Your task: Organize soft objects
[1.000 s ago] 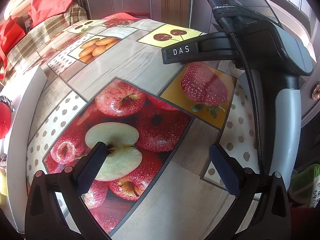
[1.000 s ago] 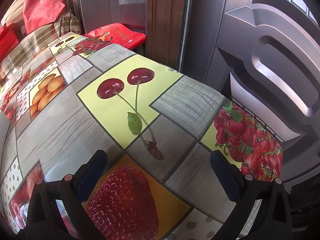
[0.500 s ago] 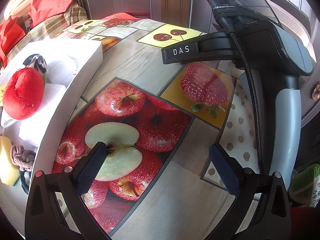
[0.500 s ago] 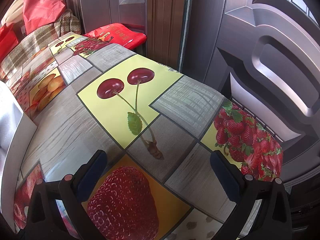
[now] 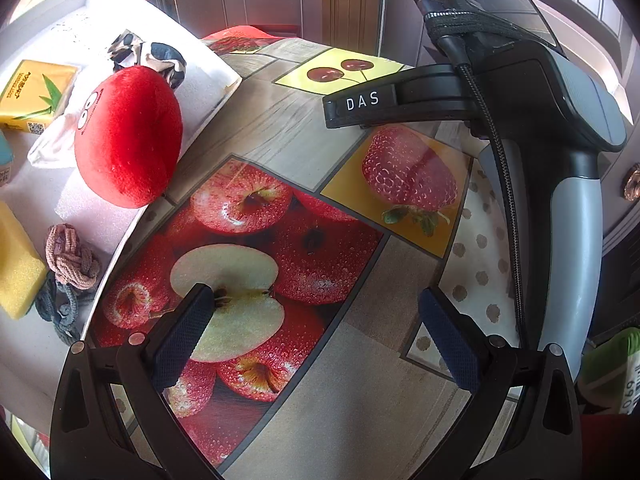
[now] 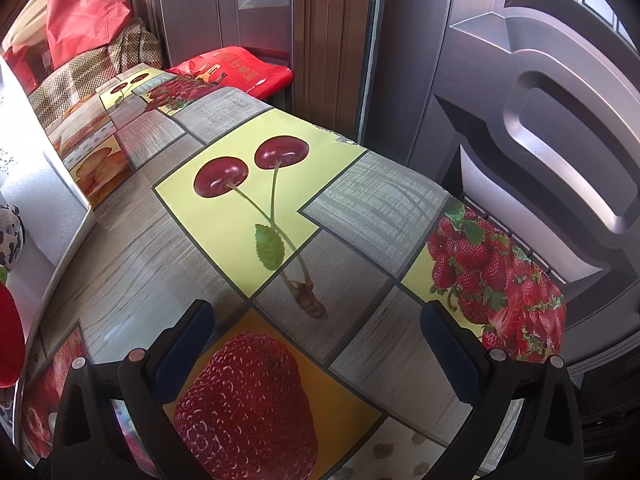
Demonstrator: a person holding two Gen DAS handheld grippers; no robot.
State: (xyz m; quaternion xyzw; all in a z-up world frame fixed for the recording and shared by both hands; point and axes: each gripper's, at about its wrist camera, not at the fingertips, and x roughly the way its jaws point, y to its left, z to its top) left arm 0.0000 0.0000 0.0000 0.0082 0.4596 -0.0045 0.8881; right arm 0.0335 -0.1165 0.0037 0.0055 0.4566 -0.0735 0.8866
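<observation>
Meanwhile both claws hang empty over the fruit-print tablecloth point(image 5: 288, 136), the left gripper point(image 5: 312, 332) and right gripper point(image 6: 316, 348) each with jaws spread wide. At far left a white tray point(image 5: 208, 92) holds the red plush point(image 5: 128, 136), yellow sponge point(image 5: 16, 264), knotted cords point(image 5: 70, 256) and a tissue pack point(image 5: 36, 92)

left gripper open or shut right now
Open: in the left wrist view the left gripper has its fingers spread wide, nothing between them.

a home entrance room is showing: a worktop wearing a glossy fruit-print oilcloth point(image 6: 248, 216) is sitting beside dark brown panelled metal doors point(image 6: 540, 92), with red fabric bags point(image 6: 84, 12) lying behind.
</observation>
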